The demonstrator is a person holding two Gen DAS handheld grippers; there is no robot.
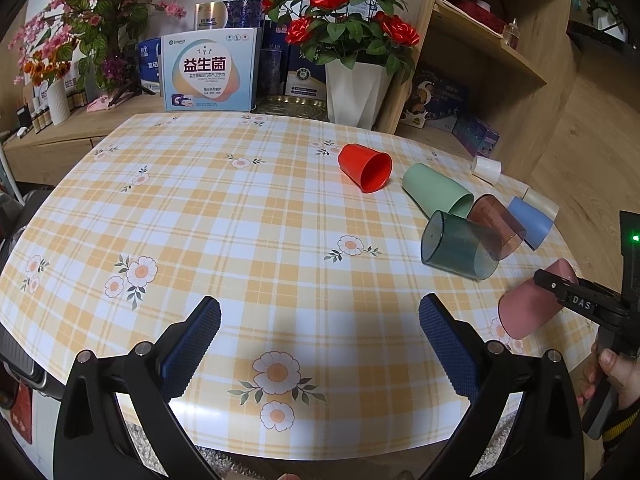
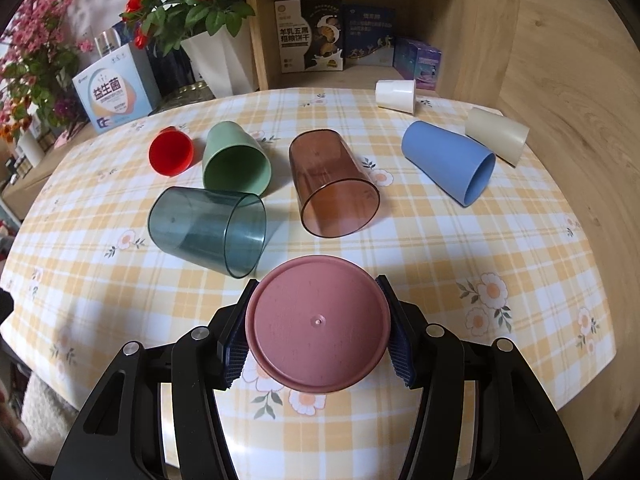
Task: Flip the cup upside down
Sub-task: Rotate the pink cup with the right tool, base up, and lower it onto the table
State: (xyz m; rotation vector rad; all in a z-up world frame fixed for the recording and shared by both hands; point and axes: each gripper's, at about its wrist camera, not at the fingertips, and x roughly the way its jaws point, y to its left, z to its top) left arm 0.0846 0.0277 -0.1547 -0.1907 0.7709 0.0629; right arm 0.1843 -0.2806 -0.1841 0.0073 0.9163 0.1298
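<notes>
The right tongs point(image 2: 316, 330) clamp a pink cup point(image 2: 318, 326) by its sides, base toward the camera, low over the checked surface point(image 2: 460, 248); turning it rim-down squarely should seat it, while the left tongs point(image 1: 320, 344) hover wide open, empty, before the toppled cups beyond.

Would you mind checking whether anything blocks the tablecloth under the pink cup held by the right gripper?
Nothing visible does. The right gripper grips the pink cup by its sides, base toward the camera, over bare tablecloth. The nearest neighbour, the teal transparent cup, lies on its side further out and to the left.
</notes>
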